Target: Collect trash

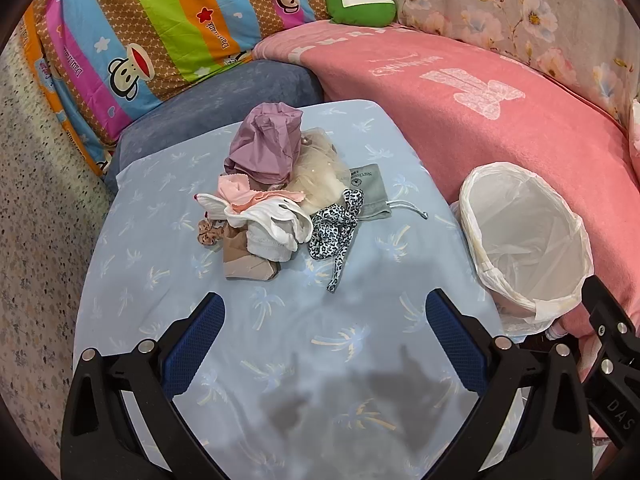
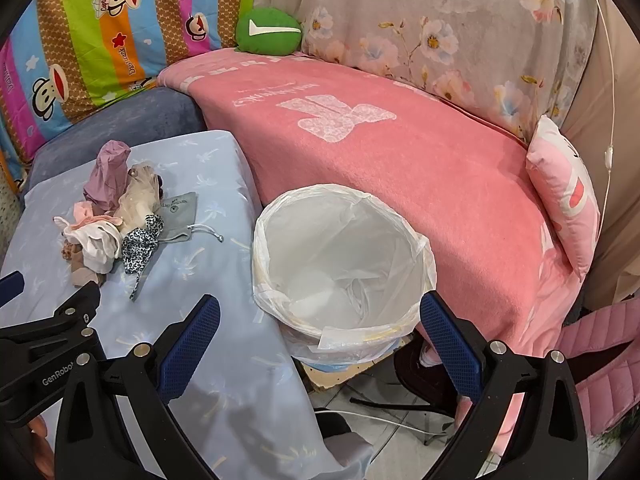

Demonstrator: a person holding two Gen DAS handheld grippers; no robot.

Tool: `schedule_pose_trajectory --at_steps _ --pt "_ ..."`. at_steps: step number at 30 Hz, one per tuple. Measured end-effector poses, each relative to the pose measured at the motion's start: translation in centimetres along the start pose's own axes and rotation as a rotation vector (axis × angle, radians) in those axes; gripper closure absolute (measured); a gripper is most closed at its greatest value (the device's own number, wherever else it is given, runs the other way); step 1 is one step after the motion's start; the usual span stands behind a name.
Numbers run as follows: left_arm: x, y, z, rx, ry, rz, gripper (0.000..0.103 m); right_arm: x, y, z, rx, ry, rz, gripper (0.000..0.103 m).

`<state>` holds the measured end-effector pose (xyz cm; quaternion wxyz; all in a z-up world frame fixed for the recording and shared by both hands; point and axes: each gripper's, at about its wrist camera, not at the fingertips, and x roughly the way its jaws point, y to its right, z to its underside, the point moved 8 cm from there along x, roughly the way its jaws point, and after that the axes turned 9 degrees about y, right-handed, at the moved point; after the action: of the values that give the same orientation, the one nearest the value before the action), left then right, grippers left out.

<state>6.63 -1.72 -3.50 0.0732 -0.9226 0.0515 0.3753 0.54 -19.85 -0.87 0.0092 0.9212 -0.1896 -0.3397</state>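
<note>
You are holding the left hand-held gripper [image 1: 324,344] over the near part of the desk [image 1: 280,360], its blue-padded fingers spread wide apart and gripping nothing, and the pile of trash [image 1: 276,196] is lying ahead of it near the middle of the light blue cloth. Your right hand-held gripper [image 2: 320,344] is likewise standing apart and empty, looking straight down into the lined bin [image 2: 344,256], which is sitting just beside the desk's right edge against the pink blanket [image 2: 420,160]. The pile is a loose heap: a crumpled purple bag [image 1: 266,146] at the back, a pink and white wad [image 1: 260,216] in front, a tan scrap [image 1: 248,264] nearest you, a leopard-print strip [image 1: 334,232] trailing off to the right, and a grey drawstring pouch [image 1: 370,190] touching it. Since nothing looks collected yet and the bin appears to be holding only its liner, you are probably picking your first piece. Going for an outlying item seems wisest; the leopard strip or the tan scrap is lying clear enough to pinch alone, whereas diving into the centre risks dragging several pieces and scattering them. Be bringing the fingers down on either side of a bunched part, not a flat tail, and avoid catching the cloth beneath. Keep the right one near the bin's rim, since the light liner could shift when something drops in.
</note>
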Motion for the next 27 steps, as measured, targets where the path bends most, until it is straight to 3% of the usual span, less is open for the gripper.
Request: schedule_pose_trajectory --at_steps 27 --pt "-0.2 1.4 -0.3 0.027 0.018 0.021 0.007 0.1 1.3 0.0 0.027 0.004 0.015 0.007"
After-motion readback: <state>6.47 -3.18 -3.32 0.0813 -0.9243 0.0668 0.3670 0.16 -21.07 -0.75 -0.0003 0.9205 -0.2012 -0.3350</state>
